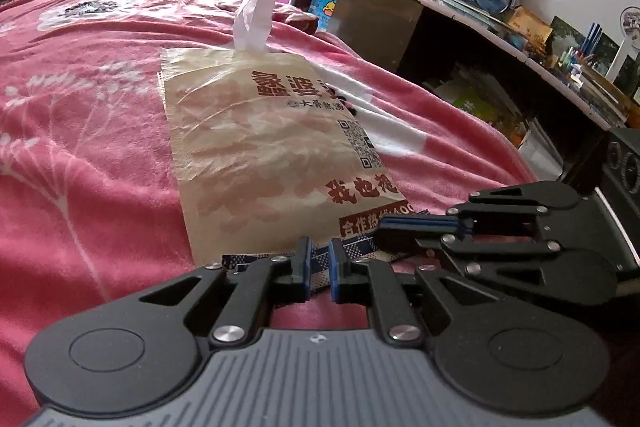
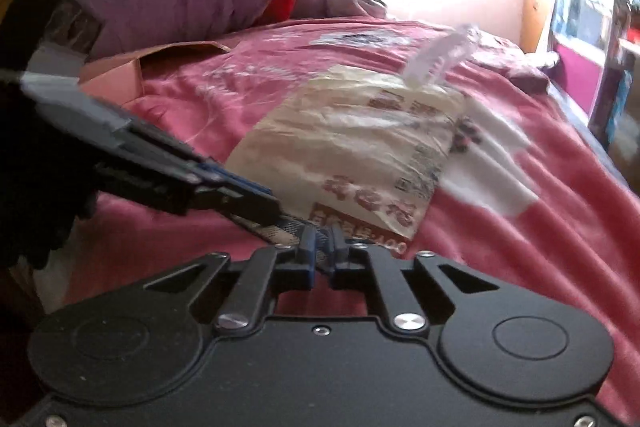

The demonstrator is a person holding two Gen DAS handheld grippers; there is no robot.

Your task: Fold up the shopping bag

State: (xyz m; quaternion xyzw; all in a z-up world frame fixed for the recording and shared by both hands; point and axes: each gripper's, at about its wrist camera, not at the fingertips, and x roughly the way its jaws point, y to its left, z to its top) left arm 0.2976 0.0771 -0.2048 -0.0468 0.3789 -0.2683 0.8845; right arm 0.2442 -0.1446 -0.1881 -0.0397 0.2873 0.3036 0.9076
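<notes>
Left gripper (image 1: 319, 269): my jaws are clenched on the checked near edge of the bag (image 1: 256, 147), at its near-left corner. A thin strip of that blue-and-white hem shows between the pads; the grip looks shallow.

Bag: lies flat on the pink blanket (image 1: 80, 147), long axis running away from me, printed face up. White handle (image 1: 256, 19) stands up at the bag's far end. White panels (image 1: 392, 131) stick out from under the bag's right side, so I judge it already folded once lengthwise.

Handling, judged: thin crinkled plastic film, very light, limp, no stiffness of its own. Slick against the pads, likely to slip out of a shallow pinch. The fleece under it should hold it somewhat. It will billow if moved fast, and creases won't hold unless pressed.

Right gripper (image 2: 323, 250): my jaws are closed on the same near hem, just right of the left gripper (image 2: 256, 199), toward the bag's (image 2: 352, 147) near-right corner. This view is blurred; how deep the film sits I cannot tell.

Where to hold: both near corners, at the doubled hem, lifting evenly.
</notes>
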